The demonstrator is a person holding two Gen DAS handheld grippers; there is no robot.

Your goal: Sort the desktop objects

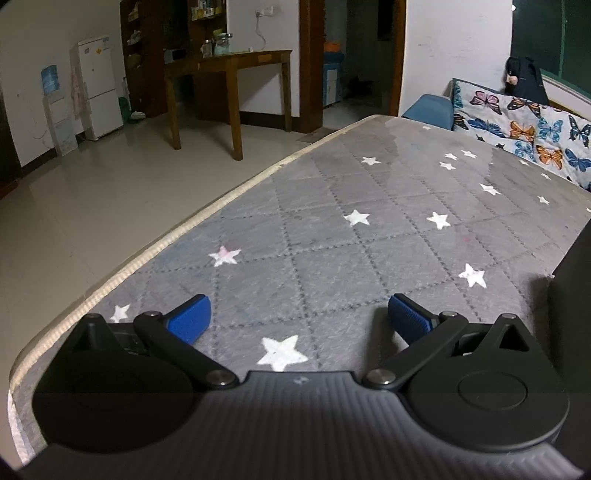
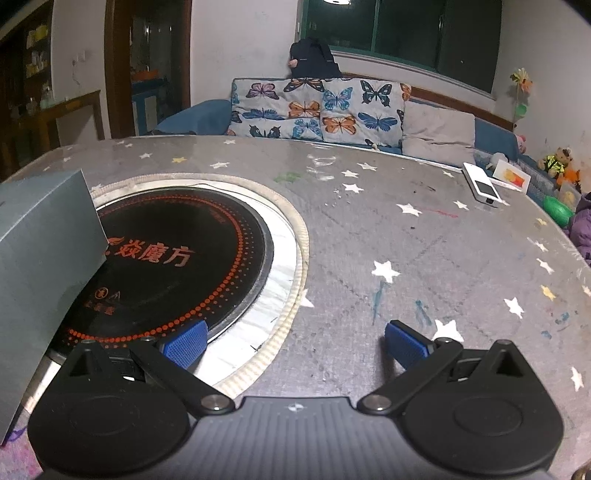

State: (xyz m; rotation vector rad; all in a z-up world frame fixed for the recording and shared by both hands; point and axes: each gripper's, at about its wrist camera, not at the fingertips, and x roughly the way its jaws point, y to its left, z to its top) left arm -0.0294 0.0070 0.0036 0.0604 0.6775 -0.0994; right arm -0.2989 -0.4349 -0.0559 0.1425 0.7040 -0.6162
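Claws both hovering agape (left claw [image 1: 298,318], right claw [image 2: 294,344]); aiming squarely for white gadget [image 2: 482,183] across counter [image 2: 369,229] seeming wisest.

Pretty dim room: white walls [image 1: 454,44], glossy tiled floor [image 1: 110,192], wooden table [image 1: 229,70] and white fridge [image 1: 99,85] far left, butterfly-print sofa [image 2: 317,110] under a dark window [image 2: 402,29].

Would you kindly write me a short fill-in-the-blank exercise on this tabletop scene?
1. Both the left gripper and the right gripper are ____ and hold nothing.
2. The grey table cover is printed with white ____.
3. The grey box rests partly on the round black ____ set into the table.
4. The cushion shows colourful ____.

Missing words: open; stars; cooktop; butterflies
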